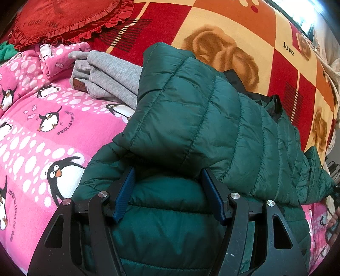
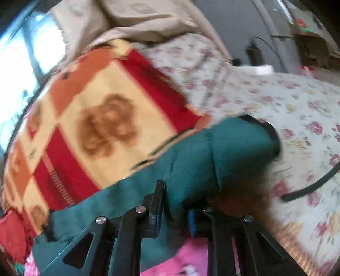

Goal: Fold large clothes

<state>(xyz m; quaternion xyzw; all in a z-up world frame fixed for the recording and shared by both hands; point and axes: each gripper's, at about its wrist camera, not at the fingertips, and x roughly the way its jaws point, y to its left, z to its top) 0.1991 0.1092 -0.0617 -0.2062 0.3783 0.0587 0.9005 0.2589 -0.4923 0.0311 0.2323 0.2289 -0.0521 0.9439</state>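
Left claw (image 1: 167, 191) is seen from its own wrist camera with its 2 blue-padded fingers (image 1: 124, 197) held wide apart, and a bulge of the green puffer jacket (image 1: 191, 131) sits between them without being pinched. To the far left of that view a pink penguin-print blanket (image 1: 38, 131) is spread over the bed, and a red ruffled cushion (image 1: 63, 19) is lying beyond it at the upper edge. Just right of the penguin print, folded grey clothes (image 1: 110, 78) are stacked, and their right end is covered by the jacket. The jacket itself is bunched in the middle of the bed, one quilted panel being folded over the part below it, with a black lining edge (image 1: 269, 106) exposed toward the far side. Further right, a red, orange and cream checked blanket (image 1: 233, 27) with brown rose motifs is laid beneath and behind the jacket.

In the right wrist view, which is heavily blurred, the same checked blanket (image 2: 95, 110) is shown at the left. Right claw (image 2: 175, 212) is seen clamped on a fold of the green jacket (image 2: 212, 152), the fabric being squeezed between a dark finger (image 2: 158, 203) and a blue-padded one. A black cuff or hem (image 2: 272, 131) is visible at the jacket's far end. To the right, a floral sheet (image 2: 297, 118) is spread out, and a dark cable (image 2: 314, 182) is draped across it.
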